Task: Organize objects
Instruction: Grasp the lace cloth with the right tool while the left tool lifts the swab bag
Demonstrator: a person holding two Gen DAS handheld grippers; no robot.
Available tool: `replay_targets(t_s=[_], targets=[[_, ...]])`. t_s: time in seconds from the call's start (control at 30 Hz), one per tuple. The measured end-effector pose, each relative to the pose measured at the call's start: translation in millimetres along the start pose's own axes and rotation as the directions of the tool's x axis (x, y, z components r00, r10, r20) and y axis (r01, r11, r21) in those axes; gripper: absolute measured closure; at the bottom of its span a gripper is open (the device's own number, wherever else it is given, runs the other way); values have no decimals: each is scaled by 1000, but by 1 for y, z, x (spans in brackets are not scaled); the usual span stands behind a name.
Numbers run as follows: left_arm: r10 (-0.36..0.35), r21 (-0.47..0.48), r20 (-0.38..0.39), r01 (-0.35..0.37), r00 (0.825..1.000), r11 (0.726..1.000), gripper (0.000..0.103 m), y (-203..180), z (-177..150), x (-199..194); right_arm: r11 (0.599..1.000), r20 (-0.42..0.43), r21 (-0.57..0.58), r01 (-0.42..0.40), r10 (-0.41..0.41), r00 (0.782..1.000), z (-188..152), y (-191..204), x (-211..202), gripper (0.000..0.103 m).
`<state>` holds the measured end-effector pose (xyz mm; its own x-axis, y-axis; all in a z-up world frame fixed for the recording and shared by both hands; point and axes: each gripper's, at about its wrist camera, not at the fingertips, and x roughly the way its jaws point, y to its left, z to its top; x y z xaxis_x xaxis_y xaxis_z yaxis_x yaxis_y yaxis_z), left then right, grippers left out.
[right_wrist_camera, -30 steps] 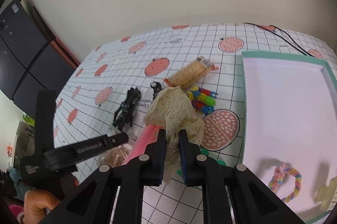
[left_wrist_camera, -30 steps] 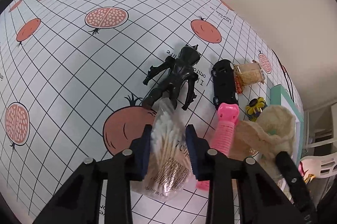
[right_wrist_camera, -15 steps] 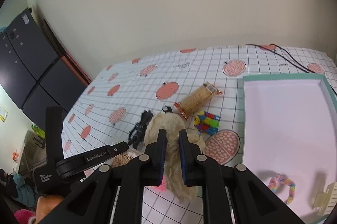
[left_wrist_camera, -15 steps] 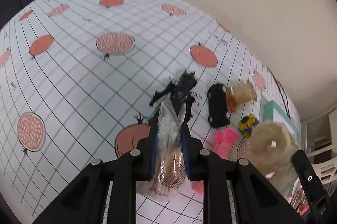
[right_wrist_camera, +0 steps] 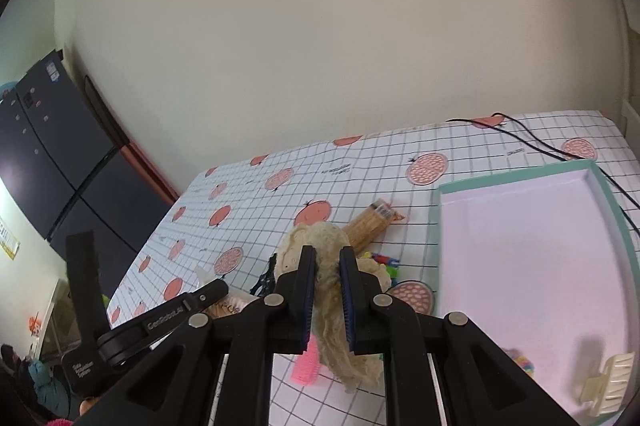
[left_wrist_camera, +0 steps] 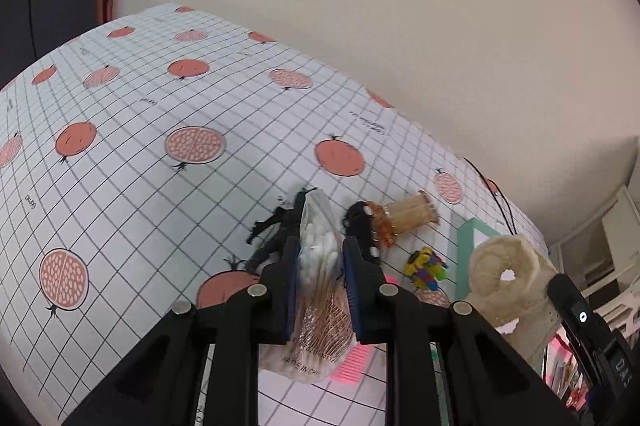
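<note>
bag of cotton swabs (left_wrist_camera: 320, 310): printed near its bottom edge, "made in ch…", cut off; a number row above it, too blurred to read.
left gripper (right_wrist_camera: 176, 314) arm, seen from right wrist: white lettering "gendrobot.ai"-like, uncertain; below it a small two-line label, unreadable.
tablecloth (left_wrist_camera: 140, 162): small script scattered beside the printed fruits, too small to read.
</note>
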<state>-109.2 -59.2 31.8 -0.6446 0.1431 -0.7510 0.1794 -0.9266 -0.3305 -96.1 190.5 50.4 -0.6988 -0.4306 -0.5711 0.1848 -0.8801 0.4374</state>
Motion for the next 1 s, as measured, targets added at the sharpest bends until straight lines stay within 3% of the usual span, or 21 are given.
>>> replay_targets(t_s=[0.57, 1.0], targets=[[-113, 86, -41, 116, 993, 989, 81, -58, -19, -1, 985, 79, 124, 119, -129, 989, 11, -56, -32, 90], [-168, 220, -65, 179, 984, 959, 81, -102, -37, -11, 975, 98, 145, 166, -181, 979, 14, -71, -43, 90]])
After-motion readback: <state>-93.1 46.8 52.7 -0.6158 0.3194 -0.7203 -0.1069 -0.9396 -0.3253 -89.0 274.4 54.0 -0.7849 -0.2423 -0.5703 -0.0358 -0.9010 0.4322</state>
